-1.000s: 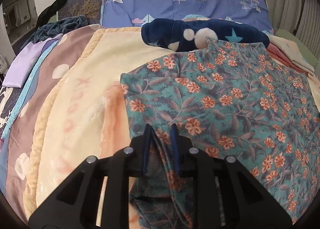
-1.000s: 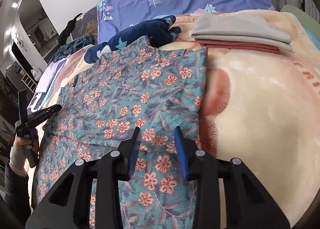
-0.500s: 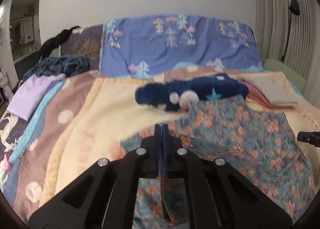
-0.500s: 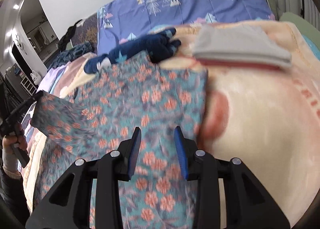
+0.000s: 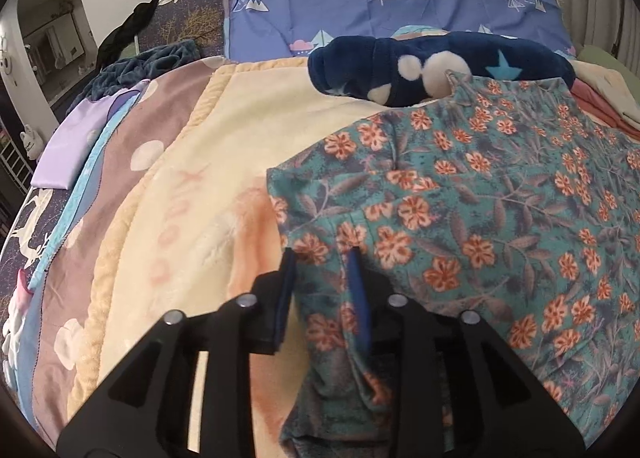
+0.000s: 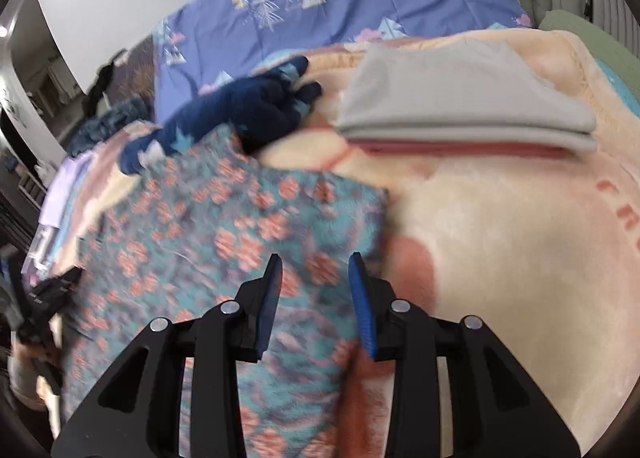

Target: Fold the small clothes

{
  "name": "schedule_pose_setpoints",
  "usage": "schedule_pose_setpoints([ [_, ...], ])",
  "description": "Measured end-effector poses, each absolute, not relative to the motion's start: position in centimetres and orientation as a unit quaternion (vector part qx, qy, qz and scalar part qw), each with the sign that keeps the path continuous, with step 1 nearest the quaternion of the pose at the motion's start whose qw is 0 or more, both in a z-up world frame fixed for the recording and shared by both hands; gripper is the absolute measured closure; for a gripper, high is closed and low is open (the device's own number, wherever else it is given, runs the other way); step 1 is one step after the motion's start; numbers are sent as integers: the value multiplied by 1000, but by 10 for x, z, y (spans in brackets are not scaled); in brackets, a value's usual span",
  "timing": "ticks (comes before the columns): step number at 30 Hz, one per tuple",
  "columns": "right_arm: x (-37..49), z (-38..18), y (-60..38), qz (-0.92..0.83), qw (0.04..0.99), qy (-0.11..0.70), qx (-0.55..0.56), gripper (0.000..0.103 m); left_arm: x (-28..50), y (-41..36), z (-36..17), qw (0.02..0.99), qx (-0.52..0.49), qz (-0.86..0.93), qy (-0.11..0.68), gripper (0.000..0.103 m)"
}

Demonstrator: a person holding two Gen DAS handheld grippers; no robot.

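Floral cloth, a teal garment [image 5: 500,218] printed with orange flowers, lies spread on the cream plush blanket [image 5: 208,218] that covers the bed, its far edge touching a navy fleece piece with white spots and a blue star [image 5: 420,66]. The left gripper [image 5: 322,290] sits at the garment's near left edge, and its blue-padded jaws have just been opening; the folded hem lies between them, but the pads stand clear of it, so I judge it released. The right gripper [image 6: 316,298] hovers over the garment's right side with its jaws apart, having just widened a little, and nothing is pinched there either. Off to the right, a folded grey garment on a pink one [image 6: 468,114] makes a finished stack, well apart from the floral piece. The step in hand looks like a side fold just laid in. Next, I reckon, both tools need fresh holds on the near edge or corners, taken low and square so the layers stay aligned.
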State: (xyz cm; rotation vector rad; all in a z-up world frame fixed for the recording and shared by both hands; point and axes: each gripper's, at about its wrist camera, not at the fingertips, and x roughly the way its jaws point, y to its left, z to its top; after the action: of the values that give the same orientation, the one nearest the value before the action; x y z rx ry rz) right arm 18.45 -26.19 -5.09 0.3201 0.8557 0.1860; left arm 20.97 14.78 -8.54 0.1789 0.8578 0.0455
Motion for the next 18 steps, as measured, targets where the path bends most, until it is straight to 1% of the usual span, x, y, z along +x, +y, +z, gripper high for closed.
schedule_pose_setpoints([
  [2,189,-58,-249,101,896,417,114,62,210,150,-86,907,82,27,413,67],
  [3,200,-73,-241,66,892,445,47,67,209,152,-87,907,78,30,412,66],
  [4,209,-87,-243,28,890,455,10,74,209,152,-88,908,75,32,412,60],
  [5,209,-88,-249,27,889,455,41,74,209,154,-87,908,71,35,412,54],
  [7,202,-76,-256,12,890,448,89,76,206,157,-85,909,68,43,409,50],
  [8,194,-65,-253,4,894,440,89,77,204,158,-83,910,68,43,407,50],
  [9,187,-58,-249,17,898,431,87,77,200,158,-80,911,68,42,404,51],
  [12,158,-38,-217,118,905,406,55,77,180,152,-60,926,52,0,374,59],
  [13,151,-40,-208,122,902,414,32,77,171,147,-54,930,43,-27,364,71],
  [14,149,-45,-202,116,896,428,10,77,164,142,-51,931,38,-48,361,78],
  [15,149,-66,-196,84,883,461,-36,77,158,136,-53,928,37,-68,364,79],
  [16,151,-81,-195,74,878,469,-61,75,156,129,-61,923,46,-77,374,79],
  [18,141,-84,-200,87,895,434,-62,72,159,116,-90,902,99,-63,415,78],
])
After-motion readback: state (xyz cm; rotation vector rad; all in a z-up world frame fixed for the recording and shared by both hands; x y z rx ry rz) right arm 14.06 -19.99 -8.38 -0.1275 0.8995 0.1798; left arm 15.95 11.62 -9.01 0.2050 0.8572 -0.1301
